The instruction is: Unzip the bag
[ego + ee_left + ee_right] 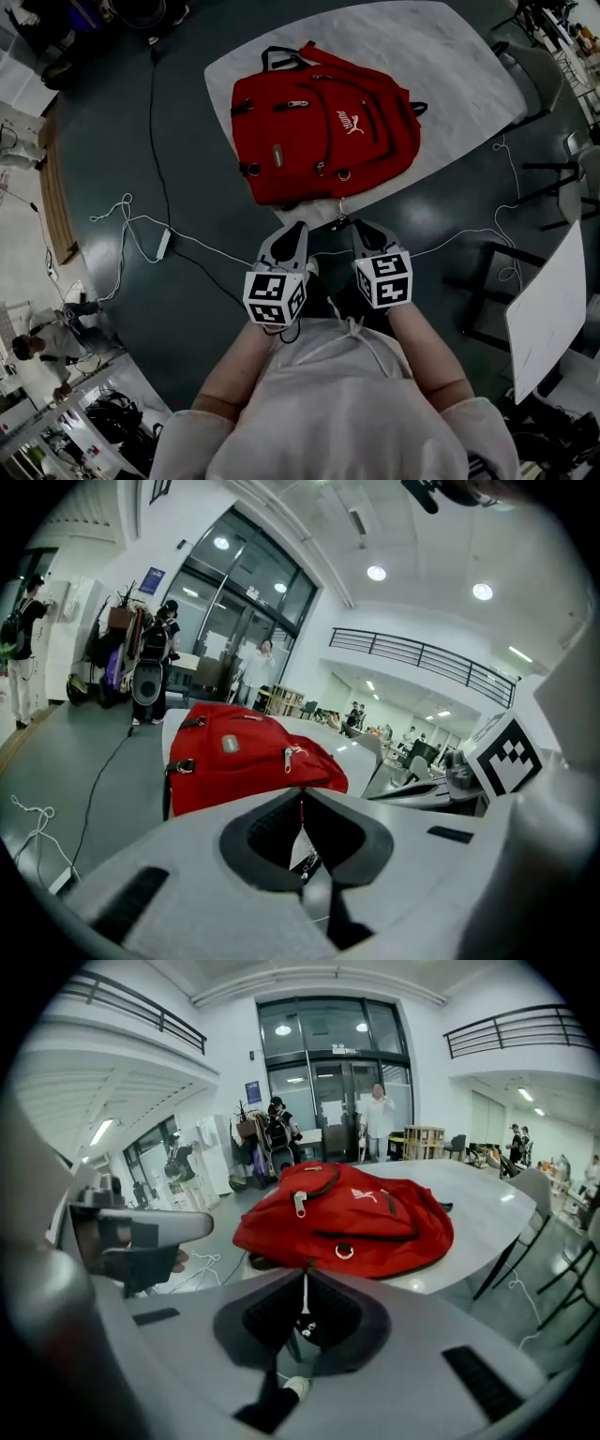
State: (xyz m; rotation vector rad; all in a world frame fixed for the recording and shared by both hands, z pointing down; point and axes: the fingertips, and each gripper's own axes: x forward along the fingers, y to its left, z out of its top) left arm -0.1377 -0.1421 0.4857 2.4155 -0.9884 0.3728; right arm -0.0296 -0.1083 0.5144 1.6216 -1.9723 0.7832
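Backpack [323,122] lies ahead of closed, side-by-side left tool [299,229] and right tool [360,226].

Head view is dim, underexposed, vignetted; floor [187,141] around the surface [450,66] goes near-black. Both gripper views are bright: ceiling spots [377,573] above the red backpack [248,757], glass frontage [328,1063] behind it. Heavy fisheye bend, black corners. Mild glare on surface beside backpack. Near foreground soft.
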